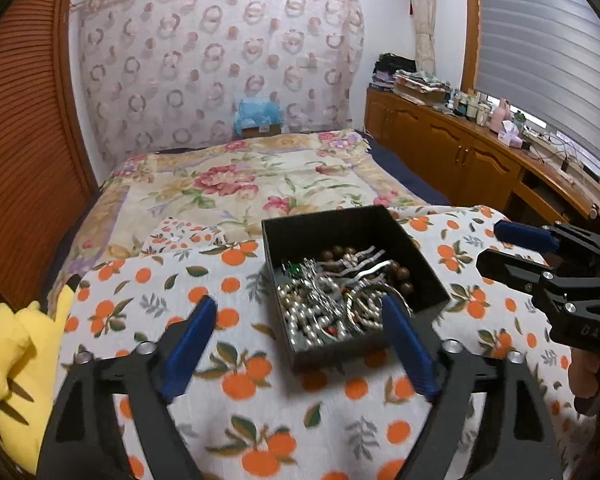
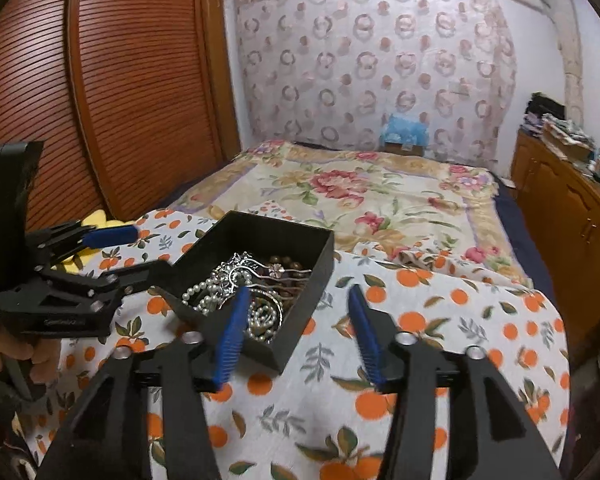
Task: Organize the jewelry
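A black open box (image 1: 332, 228) sits on the orange-print cloth. It holds a tangle of jewelry (image 1: 336, 296): pearl strands, silver hairpins, brown beads. The box also shows in the right wrist view (image 2: 304, 280), with the jewelry (image 2: 244, 292) inside. My left gripper (image 1: 300, 312) is open and empty, just in front of the box, its right finger over the box's near corner. My right gripper (image 2: 296, 300) is open and empty, its left finger over the box's near edge. It also shows at the right of the left wrist view (image 1: 490, 248).
The orange-print cloth (image 1: 236, 400) covers a raised surface at the foot of a bed with a floral blanket (image 1: 260, 176). A yellow plush toy (image 1: 24, 364) lies at the left. A wooden cabinet (image 1: 460, 152) with clutter runs along the right. A slatted wardrobe (image 2: 120, 100) stands left.
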A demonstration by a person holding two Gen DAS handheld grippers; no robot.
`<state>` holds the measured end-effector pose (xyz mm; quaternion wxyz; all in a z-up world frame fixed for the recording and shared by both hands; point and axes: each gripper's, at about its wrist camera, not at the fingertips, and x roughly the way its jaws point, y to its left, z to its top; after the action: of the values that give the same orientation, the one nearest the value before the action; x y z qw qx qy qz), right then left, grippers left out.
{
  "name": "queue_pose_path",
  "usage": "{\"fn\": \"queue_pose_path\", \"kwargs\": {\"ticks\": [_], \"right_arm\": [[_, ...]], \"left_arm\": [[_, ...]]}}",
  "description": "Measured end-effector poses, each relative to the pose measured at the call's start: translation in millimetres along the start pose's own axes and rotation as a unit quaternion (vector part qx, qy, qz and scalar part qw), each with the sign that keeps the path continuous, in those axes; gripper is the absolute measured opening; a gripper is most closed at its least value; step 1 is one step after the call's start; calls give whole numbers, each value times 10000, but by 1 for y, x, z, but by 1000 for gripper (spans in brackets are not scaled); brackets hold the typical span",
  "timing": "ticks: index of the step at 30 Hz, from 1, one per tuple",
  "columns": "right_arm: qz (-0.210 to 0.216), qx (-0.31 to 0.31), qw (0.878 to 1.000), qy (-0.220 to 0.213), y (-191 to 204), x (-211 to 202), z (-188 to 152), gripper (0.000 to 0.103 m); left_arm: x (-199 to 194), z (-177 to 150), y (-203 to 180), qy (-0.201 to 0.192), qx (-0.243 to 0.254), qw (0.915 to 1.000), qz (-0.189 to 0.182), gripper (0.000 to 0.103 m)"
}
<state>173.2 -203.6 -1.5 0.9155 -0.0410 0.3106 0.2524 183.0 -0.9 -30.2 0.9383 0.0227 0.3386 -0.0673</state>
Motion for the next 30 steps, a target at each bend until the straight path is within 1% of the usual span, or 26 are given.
{"fn": "queue_pose_path", "kwargs": {"ticks": [1, 3, 5, 9, 11, 13, 16, 21, 23, 25, 27, 30], "right_arm": [[-34, 21, 10000, -52, 2, -8, -3, 64], [-93, 44, 9998, -148, 4, -19, -4, 68], [-149, 90, 9995, -268, 6, -32, -7, 75], [-262, 211, 9983, -468, 9, -56, -12, 85], [-316, 310, 9973, -592, 9, -68, -16, 91], [-325, 415, 9962, -697, 10, -80, -21, 94], [-447, 467, 9949, -779, 16, -90, -24, 100], [-616, 578, 9928, -845, 21, -102, -32, 100], [-594, 591, 9926, -874, 23, -105, -35, 100], [-594, 591, 9926, -880, 23, -107, -37, 100], [-534, 615, 9929, -872, 24, -108, -40, 100], [-567, 599, 9926, -887, 25, -108, -40, 100]], "left_arm": [[-5, -1, -2, -37, 17, 10000, 17, 85], [-17, -4, -5, -90, -6, 10000, 30, 92], [-28, -6, -8, -177, -24, 9998, 40, 95], [-51, -8, -11, -322, -65, 9994, 136, 95], [-59, -11, -11, -378, -119, 9991, 115, 95], [-72, -16, -11, -462, -207, 9985, 189, 95], [-89, -24, -12, -584, -252, 9976, 278, 95], [-110, -38, -10, -664, -446, 9962, 346, 95], [-115, -42, -9, -665, -532, 9957, 374, 95], [-117, -44, -9, -654, -517, 9958, 372, 95], [-119, -45, -9, -662, -467, 9957, 453, 95], [-120, -46, -9, -688, -452, 9955, 468, 95]]}}
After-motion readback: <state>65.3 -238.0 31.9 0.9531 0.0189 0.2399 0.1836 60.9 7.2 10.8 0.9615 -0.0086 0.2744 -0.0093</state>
